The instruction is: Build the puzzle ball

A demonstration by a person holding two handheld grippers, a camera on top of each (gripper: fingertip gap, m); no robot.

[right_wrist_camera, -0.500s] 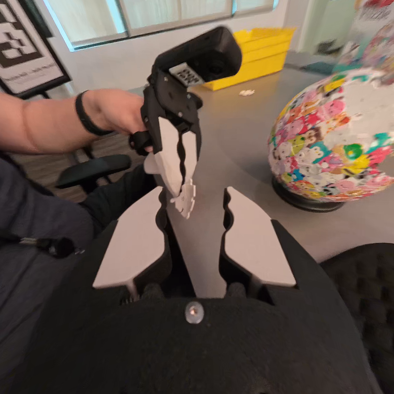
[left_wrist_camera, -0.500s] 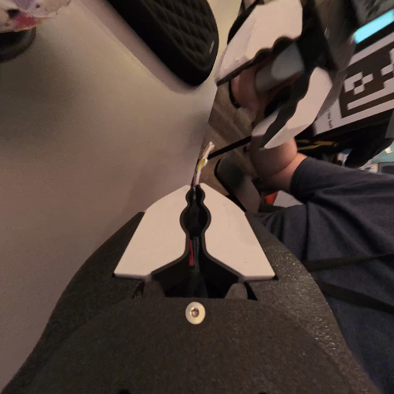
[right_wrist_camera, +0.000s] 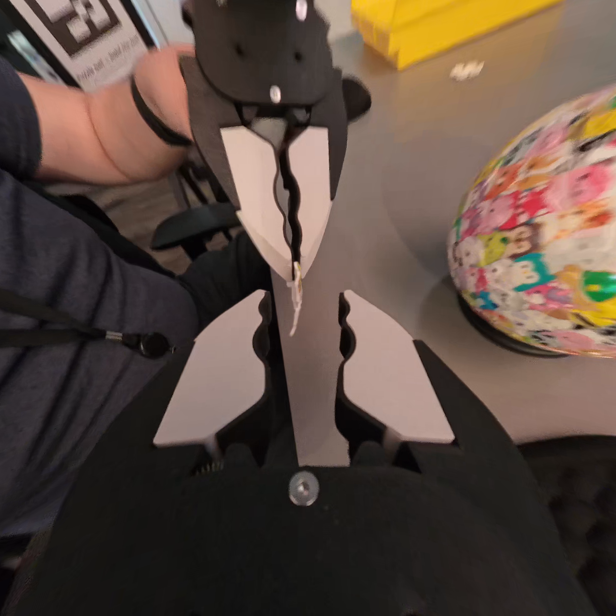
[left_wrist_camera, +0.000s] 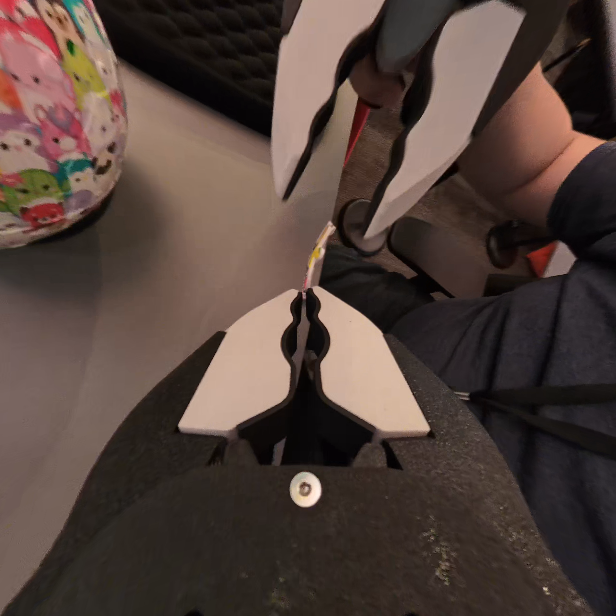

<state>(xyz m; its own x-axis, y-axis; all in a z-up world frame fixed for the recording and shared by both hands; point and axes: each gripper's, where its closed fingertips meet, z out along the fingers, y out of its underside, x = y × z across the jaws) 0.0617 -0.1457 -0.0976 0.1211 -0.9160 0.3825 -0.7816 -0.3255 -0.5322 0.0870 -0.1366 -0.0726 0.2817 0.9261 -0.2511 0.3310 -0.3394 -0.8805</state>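
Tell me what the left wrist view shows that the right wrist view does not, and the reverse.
Only the left wrist view shows the left gripper from behind, shut on the puzzle piece, which is seen edge-on.

Only the right wrist view shows the yellow box, a small white scrap on the table beside it, and a black-and-white marker board.

Both show the colourful puzzle ball on the grey table, the open right gripper facing the left one, and the black padded mat.

Office or lab | grey table (right_wrist_camera: 400,160) | yellow bins (right_wrist_camera: 433,30) at its far edge | marker board (right_wrist_camera: 90,36) and office chair (right_wrist_camera: 200,220) beside it
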